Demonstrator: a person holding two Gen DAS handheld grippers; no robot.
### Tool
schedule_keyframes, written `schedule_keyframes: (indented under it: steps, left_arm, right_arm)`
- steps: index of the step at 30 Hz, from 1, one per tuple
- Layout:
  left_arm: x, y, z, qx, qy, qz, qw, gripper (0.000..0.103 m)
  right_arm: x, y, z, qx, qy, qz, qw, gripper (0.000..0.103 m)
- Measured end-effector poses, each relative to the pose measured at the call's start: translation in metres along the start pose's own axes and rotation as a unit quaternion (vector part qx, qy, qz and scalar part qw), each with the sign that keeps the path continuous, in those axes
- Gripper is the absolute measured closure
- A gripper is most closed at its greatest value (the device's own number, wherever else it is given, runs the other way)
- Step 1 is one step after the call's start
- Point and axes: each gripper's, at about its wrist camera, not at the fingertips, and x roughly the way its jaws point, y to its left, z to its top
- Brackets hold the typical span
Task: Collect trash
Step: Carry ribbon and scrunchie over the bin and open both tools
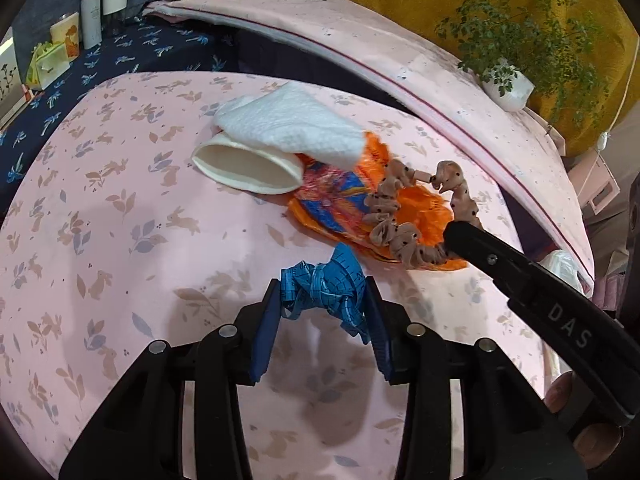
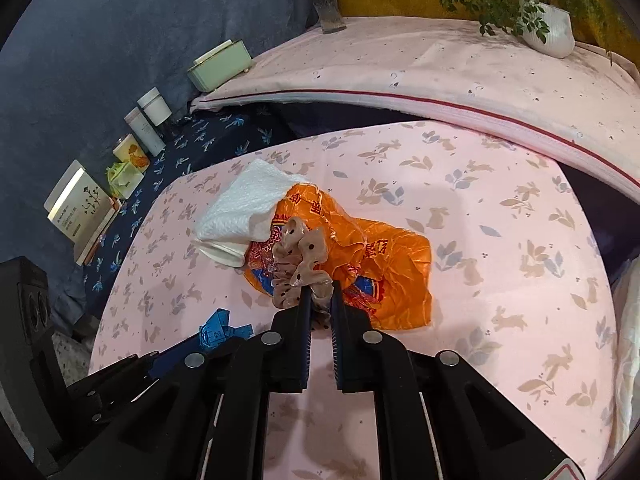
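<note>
While left jaws clench the tape measure (image 1: 324, 288), right jaws pinch the scrunchie (image 2: 300, 264) — seemingly stretched away from them.

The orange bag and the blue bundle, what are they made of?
The orange bag looks like thin shiny plastic: it crinkles and glints. The blue bundle looks like a soft tape measure, vinyl or coated cloth, with printed numbers and tick marks; which one is hard to tell.

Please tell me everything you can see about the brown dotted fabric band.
The brown dotted fabric band is a ruffled, gathered strip of beige-brown cloth with dark dots, curved like an open ring with two loose ends. It lies on the orange plastic bag. The right gripper has its jaws shut on one end.
</note>
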Motion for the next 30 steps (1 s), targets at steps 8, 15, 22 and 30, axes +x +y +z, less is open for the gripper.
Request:
schedule_keyframes:
  steps: [8,15,22,30]
  left_arm:
    - [-0.035,-0.056,-0.006,0.032,-0.025,-0.023,0.9989,0.064]
    - [-0.062,-0.122,-0.016,0.077,-0.044,-0.046,0.9950,0.064]
    - [-0.074,-0.188,-0.032,0.125,-0.051,-0.070,0.9883,0.064]
    - [-0.072,-0.255,-0.049,0.179,-0.044,-0.098,0.9779,0.064]
  right_arm:
    - [-0.073,-0.024,0.004,0.007,-0.054,-0.014,0.998,0.094]
    - [-0.138,-0.061,-0.001,0.024,-0.097,-0.039,0.994,0.094]
    - [-0.190,-0.107,-0.012,0.046,-0.128,-0.064,0.989,0.094]
    - [-0.234,-0.165,-0.026,0.086,-0.151,-0.093,0.980,0.094]
